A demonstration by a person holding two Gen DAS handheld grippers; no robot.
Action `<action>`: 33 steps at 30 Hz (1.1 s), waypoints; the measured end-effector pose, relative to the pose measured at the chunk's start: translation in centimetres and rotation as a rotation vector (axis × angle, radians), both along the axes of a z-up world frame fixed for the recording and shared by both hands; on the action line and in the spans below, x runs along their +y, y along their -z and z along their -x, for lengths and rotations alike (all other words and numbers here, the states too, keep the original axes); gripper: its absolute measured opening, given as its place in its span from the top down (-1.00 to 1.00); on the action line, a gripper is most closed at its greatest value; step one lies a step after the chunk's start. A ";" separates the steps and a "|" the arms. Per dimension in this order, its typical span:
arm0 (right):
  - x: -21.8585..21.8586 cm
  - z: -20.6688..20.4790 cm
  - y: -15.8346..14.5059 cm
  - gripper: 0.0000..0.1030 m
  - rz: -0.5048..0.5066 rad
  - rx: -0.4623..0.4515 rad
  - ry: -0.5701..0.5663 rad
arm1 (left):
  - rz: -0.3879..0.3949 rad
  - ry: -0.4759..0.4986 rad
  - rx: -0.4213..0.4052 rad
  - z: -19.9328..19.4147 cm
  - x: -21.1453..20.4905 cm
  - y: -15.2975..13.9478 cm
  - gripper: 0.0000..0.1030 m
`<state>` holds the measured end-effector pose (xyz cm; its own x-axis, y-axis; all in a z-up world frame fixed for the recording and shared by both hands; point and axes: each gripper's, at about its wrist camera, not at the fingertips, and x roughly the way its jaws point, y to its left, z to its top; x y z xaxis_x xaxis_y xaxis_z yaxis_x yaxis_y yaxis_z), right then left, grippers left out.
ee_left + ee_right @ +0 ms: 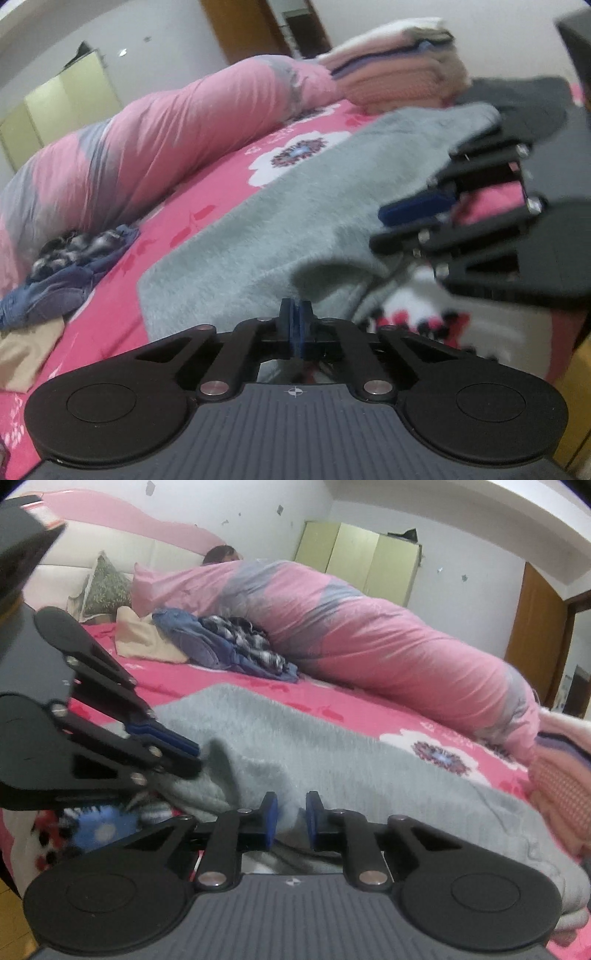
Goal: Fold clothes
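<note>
The grey fleecy garment (258,229) lies spread across the near part of the bed (207,218), on its pink flowered sheet, with its near edge bunched and lifted toward both tools. The left hand-held gripper (295,325) is clenched, its blue pads pressed together at the garment's near hem; whether cloth is actually caught between them is hard to tell, since the fabric rises just beyond the tips. The right hand-held gripper (291,819) is released, its pads standing apart with a ridge of grey cloth in the gap, probably placed to pinch the same edge so that both corners can be carried over together.

Along the far side runs a rolled pink quilt (147,136). A stack of folded clothes (399,70) sits far right, and a loose heap of blue and checked clothes (236,646) lies at the left by the quilt. No basket or box is in view.
</note>
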<state>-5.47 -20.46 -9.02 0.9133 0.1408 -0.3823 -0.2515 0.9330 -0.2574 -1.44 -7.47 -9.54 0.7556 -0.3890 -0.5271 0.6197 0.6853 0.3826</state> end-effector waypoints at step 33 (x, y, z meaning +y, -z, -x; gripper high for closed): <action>1.0 -0.4 -1.7 0.97 0.082 0.079 -0.243 | 0.054 0.077 0.041 -0.4 3.7 0.1 0.58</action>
<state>-5.07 -19.42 -7.31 0.8234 0.3176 -0.4703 -0.4876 0.8199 -0.3001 -1.09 -3.77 -9.60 0.7006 -0.4735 -0.5338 0.6856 0.6542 0.3195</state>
